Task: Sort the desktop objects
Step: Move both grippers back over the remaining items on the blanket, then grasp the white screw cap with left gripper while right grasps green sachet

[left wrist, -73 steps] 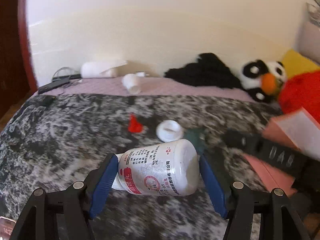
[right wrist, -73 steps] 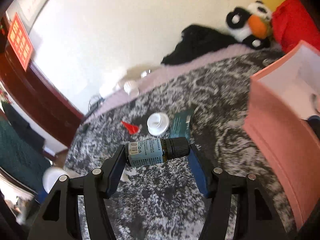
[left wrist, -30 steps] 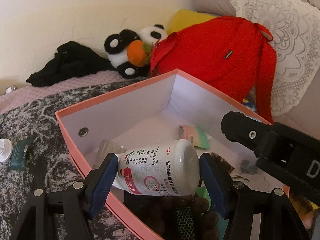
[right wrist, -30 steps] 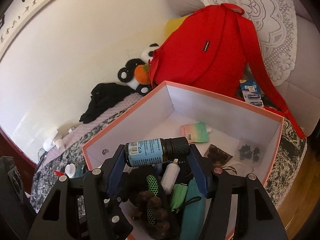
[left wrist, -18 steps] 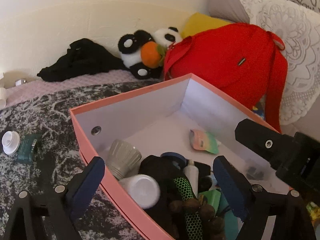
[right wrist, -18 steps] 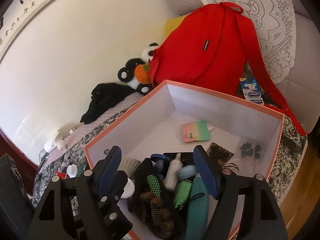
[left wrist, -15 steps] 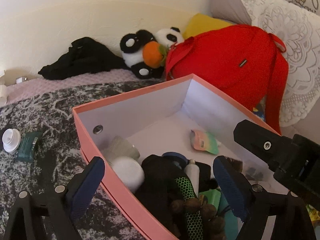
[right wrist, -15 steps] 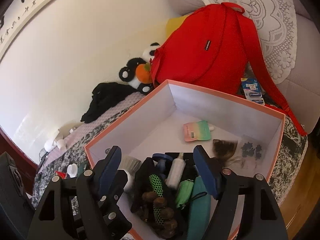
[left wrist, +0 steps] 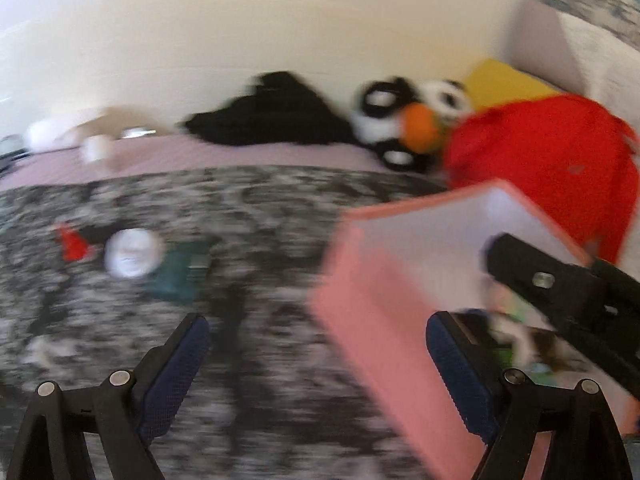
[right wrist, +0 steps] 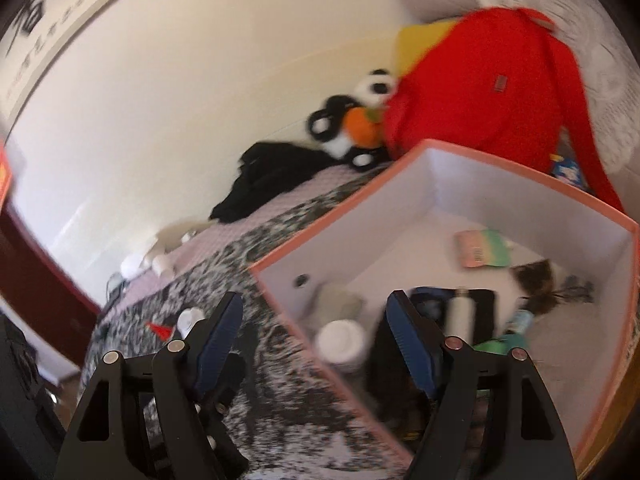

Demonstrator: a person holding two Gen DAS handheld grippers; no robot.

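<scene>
Both the left tongs and the right tongs stood wide apart and held nothing; the white plastic bottle lay inside the pink cardboard box; a white round cap, a dark green packet and a small red piece lay on the grey mottled bed cover; for these, I judge a low, slow approach with the tongs centred over one item would serve best, as both views were blurred.

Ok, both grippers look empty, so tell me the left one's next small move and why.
Probably swing the left gripper, open and empty, toward the white cap on the dark blanket. The cap, the red scrap and the green packet lie outside the pink box.
</scene>
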